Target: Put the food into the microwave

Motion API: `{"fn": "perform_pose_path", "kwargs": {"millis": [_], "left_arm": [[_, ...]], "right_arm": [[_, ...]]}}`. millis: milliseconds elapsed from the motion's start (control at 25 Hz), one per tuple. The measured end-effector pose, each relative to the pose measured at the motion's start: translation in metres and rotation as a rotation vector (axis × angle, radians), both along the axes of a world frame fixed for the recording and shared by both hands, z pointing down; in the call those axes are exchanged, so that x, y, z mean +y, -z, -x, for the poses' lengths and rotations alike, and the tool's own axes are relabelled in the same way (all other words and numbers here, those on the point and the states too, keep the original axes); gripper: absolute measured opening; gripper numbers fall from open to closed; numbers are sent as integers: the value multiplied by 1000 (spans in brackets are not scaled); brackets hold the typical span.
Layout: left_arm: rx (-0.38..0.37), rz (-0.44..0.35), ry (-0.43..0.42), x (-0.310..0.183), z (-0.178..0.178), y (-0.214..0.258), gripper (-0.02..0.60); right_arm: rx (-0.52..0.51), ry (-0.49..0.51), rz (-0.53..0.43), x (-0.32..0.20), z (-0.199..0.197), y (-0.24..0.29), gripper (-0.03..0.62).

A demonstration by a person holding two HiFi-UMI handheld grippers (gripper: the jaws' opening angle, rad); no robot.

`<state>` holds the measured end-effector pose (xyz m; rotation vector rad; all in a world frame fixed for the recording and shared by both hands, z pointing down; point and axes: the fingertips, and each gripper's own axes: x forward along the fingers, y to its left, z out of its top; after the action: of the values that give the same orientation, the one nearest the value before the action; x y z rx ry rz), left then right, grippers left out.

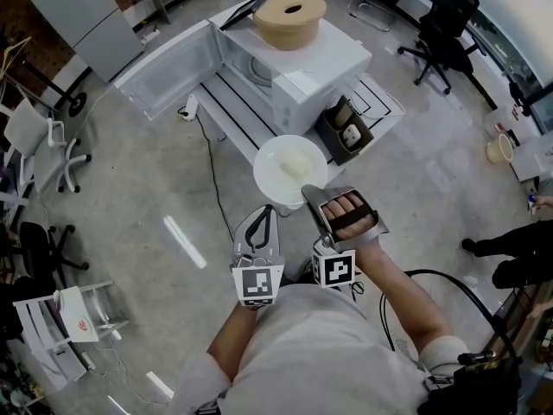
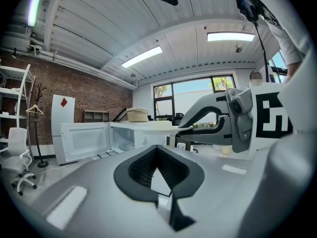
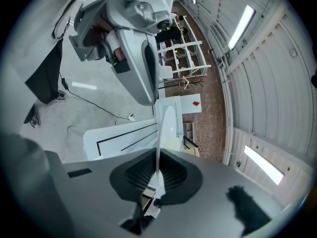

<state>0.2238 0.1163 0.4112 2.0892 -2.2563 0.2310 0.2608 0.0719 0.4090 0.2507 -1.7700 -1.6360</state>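
A white plate [image 1: 278,180] with a pale lump of food [image 1: 295,161] hangs in the air just in front of the white table [image 1: 226,109]. My right gripper [image 1: 313,194] is shut on the plate's near rim; in the right gripper view the plate [image 3: 166,124] shows edge-on between the jaws [image 3: 157,175]. The white microwave [image 1: 302,72] stands on the table with its door [image 1: 168,66] swung open to the left. My left gripper [image 1: 264,221] hovers to the left of the plate, jaws together and holding nothing. The left gripper view shows the plate [image 2: 159,127] and the open microwave [image 2: 119,135] ahead.
A round tan hat-like thing [image 1: 290,15] lies on top of the microwave. A black box [image 1: 346,132] sits on the table's right end. A cable [image 1: 212,167] runs over the floor. Office chairs [image 1: 441,24] stand at the back right, a white chair [image 1: 34,137] at left.
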Motion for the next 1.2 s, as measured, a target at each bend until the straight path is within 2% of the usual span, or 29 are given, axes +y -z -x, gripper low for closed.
{"fn": "perform_pose_path", "kwargs": {"millis": [800,960,1200], "left_arm": [[21,19,-121,1,117,-12,8],[34,23,-114,-6,133,-14,7],[33,31,-35,-26,166,-22,6]], "right_arm": [[15,-177,12,-5,112,-4,23],[18,-197,40,-17,128,-6,23],[13,-211,55,-51,157,-18,23]]}}
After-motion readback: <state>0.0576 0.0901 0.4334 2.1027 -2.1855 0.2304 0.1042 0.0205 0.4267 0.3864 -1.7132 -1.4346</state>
